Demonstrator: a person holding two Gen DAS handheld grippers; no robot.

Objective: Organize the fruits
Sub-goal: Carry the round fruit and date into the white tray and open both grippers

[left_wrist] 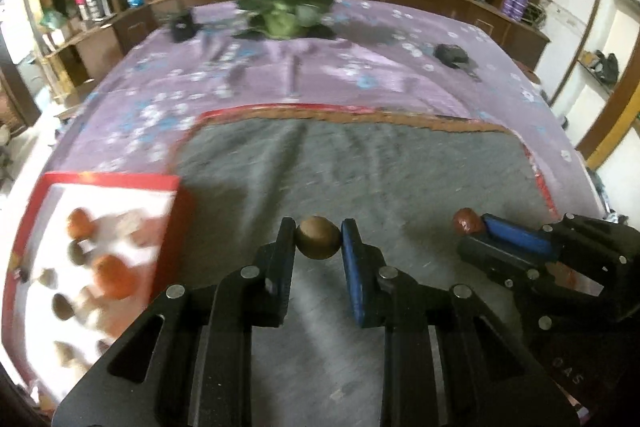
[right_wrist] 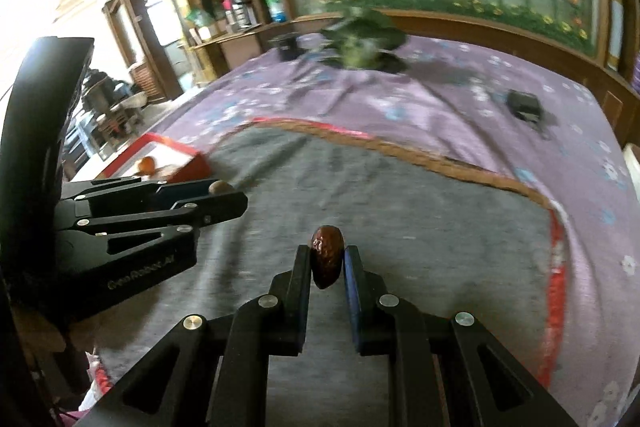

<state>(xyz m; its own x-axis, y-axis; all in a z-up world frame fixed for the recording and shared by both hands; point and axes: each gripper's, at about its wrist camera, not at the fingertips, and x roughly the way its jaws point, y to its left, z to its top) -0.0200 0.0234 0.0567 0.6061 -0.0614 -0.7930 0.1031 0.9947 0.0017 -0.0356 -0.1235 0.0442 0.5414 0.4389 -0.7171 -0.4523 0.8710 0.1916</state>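
My left gripper (left_wrist: 318, 233) is shut on a round brown fruit (left_wrist: 318, 237), held above the grey mat (left_wrist: 360, 167). My right gripper (right_wrist: 327, 255) is shut on a dark red oval fruit (right_wrist: 328, 255), also above the mat. In the left wrist view the right gripper (left_wrist: 476, 227) sits to the right with the red fruit (left_wrist: 468, 221) at its tip. In the right wrist view the left gripper (right_wrist: 224, 195) is at the left with the brown fruit (right_wrist: 219, 187). A red-rimmed white tray (left_wrist: 116, 183) at the left holds several orange and brown fruits, such as an orange one (left_wrist: 114, 275).
The grey mat lies on a bed with a purple flowered sheet (left_wrist: 380, 67). A green leafy item (left_wrist: 284, 11) and two dark objects (left_wrist: 452, 53) lie farther back. The tray also shows in the right wrist view (right_wrist: 192, 167). Wooden shelves with bottles stand at the left.
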